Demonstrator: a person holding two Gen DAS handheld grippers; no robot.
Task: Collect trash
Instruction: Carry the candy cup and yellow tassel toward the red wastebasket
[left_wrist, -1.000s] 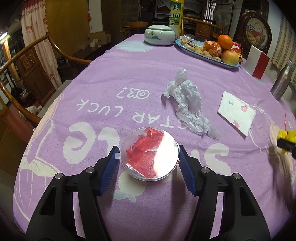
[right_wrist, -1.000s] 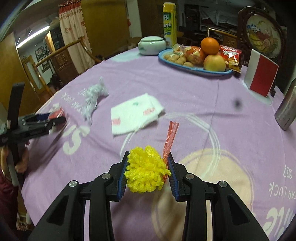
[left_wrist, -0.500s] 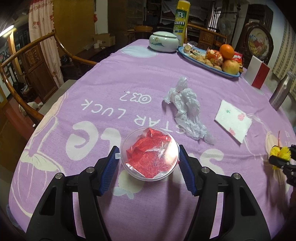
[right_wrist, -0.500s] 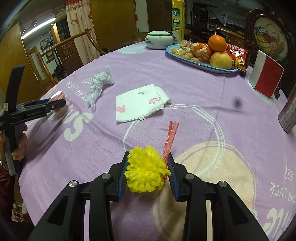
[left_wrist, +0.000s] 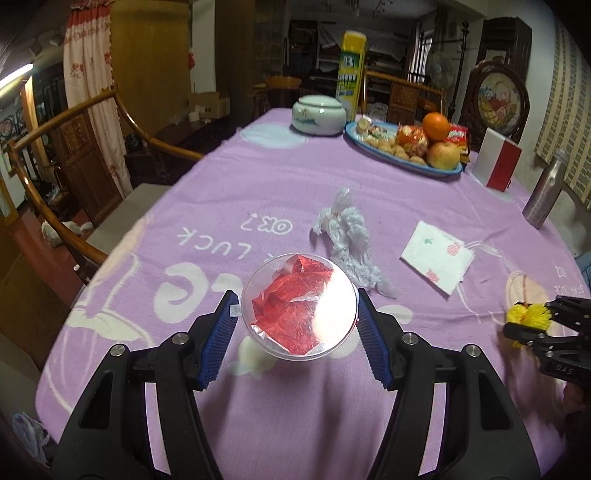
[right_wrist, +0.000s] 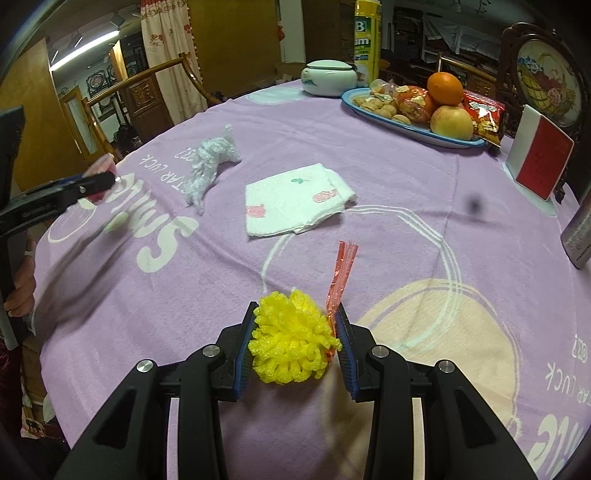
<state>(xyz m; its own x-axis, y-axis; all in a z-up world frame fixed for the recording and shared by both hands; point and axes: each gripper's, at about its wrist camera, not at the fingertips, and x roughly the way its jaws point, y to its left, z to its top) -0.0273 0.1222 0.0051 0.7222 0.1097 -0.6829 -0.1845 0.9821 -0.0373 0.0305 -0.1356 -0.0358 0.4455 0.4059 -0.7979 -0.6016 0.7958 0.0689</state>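
Note:
My left gripper is shut on a clear round plastic cup with crumpled red foil inside, held above the purple tablecloth. My right gripper is shut on a yellow foam net together with a thin red plastic strip. A crumpled white plastic bag lies on the cloth just beyond the cup; it also shows in the right wrist view. A folded white napkin with red prints lies mid-table. The right gripper shows at the right edge of the left wrist view.
A blue plate of fruit and snacks, a white lidded jar and a yellow can stand at the far end. A red-and-white card and metal bottle stand at right. A wooden chair stands left.
Both grippers have pulled back and risen a little from the table with their loads. The far objects look smaller and more of the near cloth shows.

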